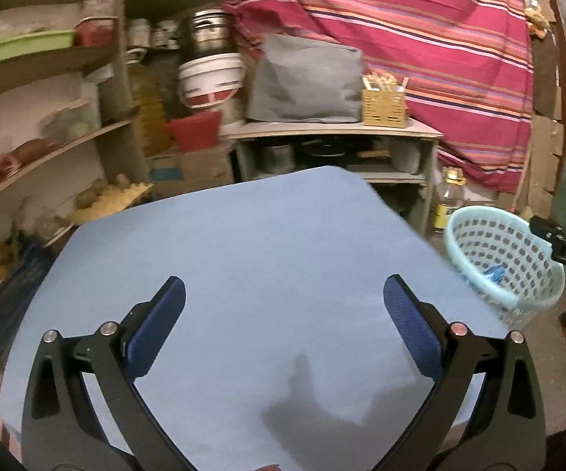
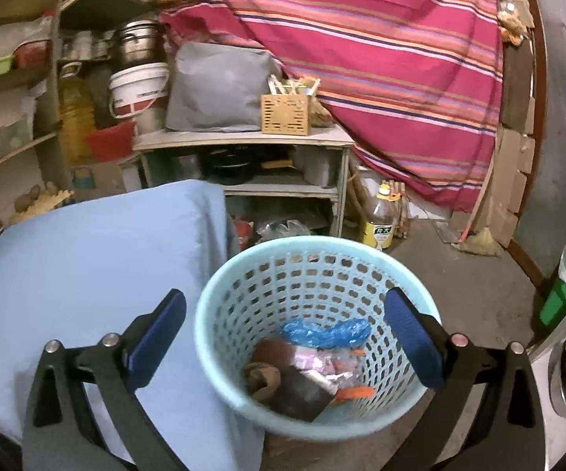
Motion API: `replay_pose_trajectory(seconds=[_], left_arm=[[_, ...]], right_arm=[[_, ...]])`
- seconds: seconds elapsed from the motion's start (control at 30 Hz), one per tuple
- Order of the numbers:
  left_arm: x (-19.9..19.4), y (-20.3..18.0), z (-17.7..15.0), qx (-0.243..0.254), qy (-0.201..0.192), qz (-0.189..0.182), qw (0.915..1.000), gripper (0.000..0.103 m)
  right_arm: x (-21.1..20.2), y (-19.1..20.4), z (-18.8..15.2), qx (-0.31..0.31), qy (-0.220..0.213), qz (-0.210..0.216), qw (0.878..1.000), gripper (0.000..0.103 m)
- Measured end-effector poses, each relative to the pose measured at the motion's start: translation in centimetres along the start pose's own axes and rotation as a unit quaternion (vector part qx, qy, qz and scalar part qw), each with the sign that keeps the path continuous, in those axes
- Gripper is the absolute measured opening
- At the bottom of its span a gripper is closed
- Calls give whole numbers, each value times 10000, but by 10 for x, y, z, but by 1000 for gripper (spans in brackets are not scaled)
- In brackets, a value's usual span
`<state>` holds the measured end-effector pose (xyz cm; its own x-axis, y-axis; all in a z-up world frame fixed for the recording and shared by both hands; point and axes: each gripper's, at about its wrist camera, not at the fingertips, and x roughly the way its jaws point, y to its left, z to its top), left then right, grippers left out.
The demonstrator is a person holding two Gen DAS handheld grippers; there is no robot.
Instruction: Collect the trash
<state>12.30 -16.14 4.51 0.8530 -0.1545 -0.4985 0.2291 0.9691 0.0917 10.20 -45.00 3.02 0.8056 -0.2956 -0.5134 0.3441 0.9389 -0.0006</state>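
Left wrist: the left gripper [image 1: 283, 302] hangs spread and empty over the bare blue table [image 1: 243, 243]; the basket [image 1: 518, 298] sits at 3 o'clock, the other tool there reading "DAS".

Right wrist: the right gripper [image 2: 283, 306], spread, straddles the basket [image 2: 220, 314] holding trash [image 2: 306, 365]. Best lift clear vertically. The bottle [image 2: 379, 216] label at 1 o'clock is illegible.

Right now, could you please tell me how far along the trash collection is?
Mostly done, it seems: the light blue perforated plastic basket already holds a crumpled blue plastic bag, a brown scrap and wrappers. Nothing is in hand: the left gripper and right gripper are open and empty. The blue cloth-covered table shows no trash, so little seems left.
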Motion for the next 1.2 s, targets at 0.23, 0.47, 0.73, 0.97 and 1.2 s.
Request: replay_pose_trajectory(seconds=[0.23,0.47,0.73,0.97,1.2], left_arm=[[-34,38,-40,-133,-91,187,9997,98],[-60,58,-73,-321,-354,325,9983,98],[-70,66,-105,-334,-303,518,9976,98],[-75,69,-126,-404,-299,622,9968,98],[-77,85,-133,-609,-418,738,9945,98]], right_arm=[[-45,36,-29,-102,-301,205,9993,99],[-84,90,-71,-400,-605,604,9955,99],[-98,125,-113,-393,-716,779,9936,99],[-103,142,-132,-328,-750,874,9928,99],[-106,159,-141,-455,-691,1065,9909,99]])
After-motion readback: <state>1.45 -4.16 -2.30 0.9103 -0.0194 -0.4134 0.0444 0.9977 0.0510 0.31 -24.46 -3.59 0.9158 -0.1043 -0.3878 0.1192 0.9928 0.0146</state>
